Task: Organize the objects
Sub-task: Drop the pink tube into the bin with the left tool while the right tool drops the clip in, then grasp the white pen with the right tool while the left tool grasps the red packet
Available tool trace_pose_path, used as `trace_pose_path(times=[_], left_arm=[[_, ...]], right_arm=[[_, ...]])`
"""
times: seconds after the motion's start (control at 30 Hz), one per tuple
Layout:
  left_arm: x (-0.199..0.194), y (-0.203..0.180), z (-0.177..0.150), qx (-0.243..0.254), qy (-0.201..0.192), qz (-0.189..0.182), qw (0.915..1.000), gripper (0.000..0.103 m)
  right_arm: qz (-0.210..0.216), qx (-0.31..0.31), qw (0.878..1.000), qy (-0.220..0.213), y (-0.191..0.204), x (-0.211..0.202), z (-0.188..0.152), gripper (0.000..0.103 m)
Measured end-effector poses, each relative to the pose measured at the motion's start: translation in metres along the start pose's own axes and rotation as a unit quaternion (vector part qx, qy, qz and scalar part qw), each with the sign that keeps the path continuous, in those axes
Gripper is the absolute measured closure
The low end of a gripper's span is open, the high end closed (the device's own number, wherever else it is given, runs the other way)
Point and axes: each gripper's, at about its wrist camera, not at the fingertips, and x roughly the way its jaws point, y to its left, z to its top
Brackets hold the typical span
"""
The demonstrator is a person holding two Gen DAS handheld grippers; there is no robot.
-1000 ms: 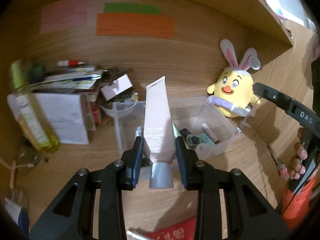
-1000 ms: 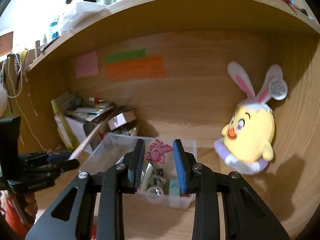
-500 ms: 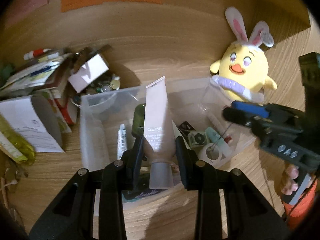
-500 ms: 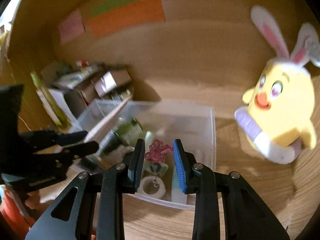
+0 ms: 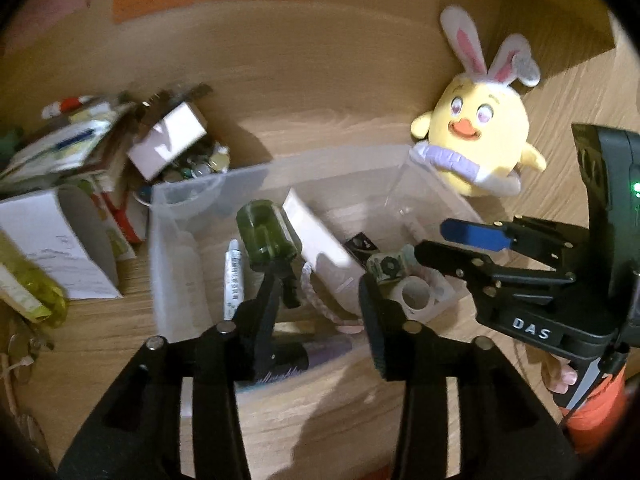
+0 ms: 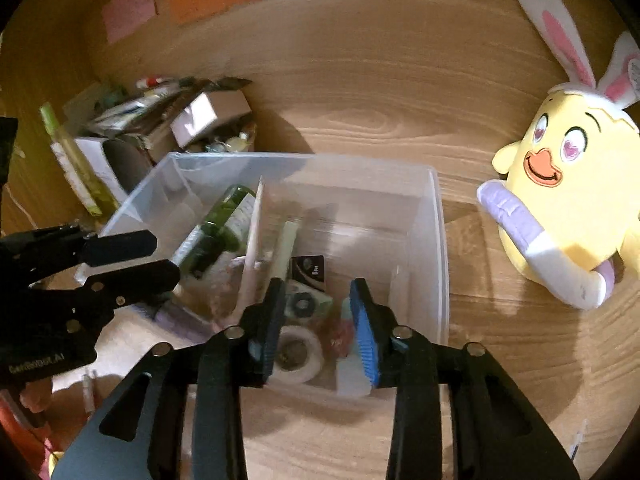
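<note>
- Clear plastic bin [image 6: 434,216] sitting on the wooden desk, crammed: green bottle [image 6: 224,220], pale tube [image 5: 316,236] propped inside on a slant, tape roll [image 6: 298,354] at the near wall.
- Left gripper [image 5: 316,308] over the bin's near edge, jaws opening, nothing pinched — looks like a drop-off.
- Right gripper [image 6: 318,320] above the bin's near corner, jaws opening, empty; pink trinket [image 6: 340,334] lying below.
- Yellow plush chick [image 6: 568,204] just beside the bin, outside.

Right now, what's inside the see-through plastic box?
The clear plastic box holds a green bottle, a pale tube, a tape roll and a pink flower trinket. Whatever lies beneath them is covered.
</note>
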Motion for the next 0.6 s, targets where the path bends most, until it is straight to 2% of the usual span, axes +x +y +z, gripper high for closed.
trace_pose_path(times=[0.07,0.13,0.17,0.27,0.43,0.6], left_arm=[[-0.015,0.0,-0.002,0.002,-0.017,0.009,0.9998,0.048],[-0.032,0.0,-0.004,0.003,-0.036,0.016,0.9992,0.035],[-0.041,0.001,-0.006,0.003,-0.046,0.02,0.9987,0.025],[-0.068,0.003,-0.016,0.003,-0.076,0.034,0.9966,0.011],[-0.099,0.006,-0.042,0.016,-0.098,0.07,0.9926,0.007],[-0.112,0.016,-0.078,0.009,-0.08,0.083,0.9933,0.007]], right_arm=[[-0.002,-0.008,1.0,-0.012,0.008,-0.011,-0.001,0.063],[-0.001,-0.022,0.999,-0.027,0.018,-0.027,-0.005,0.057],[0.003,-0.029,0.999,-0.036,0.025,-0.035,-0.008,0.053],[0.016,-0.043,0.998,-0.048,0.042,-0.051,-0.019,0.048],[0.05,-0.061,0.996,-0.05,0.075,-0.064,-0.047,0.048],[0.118,-0.075,0.99,-0.006,0.112,-0.05,-0.079,0.048]])
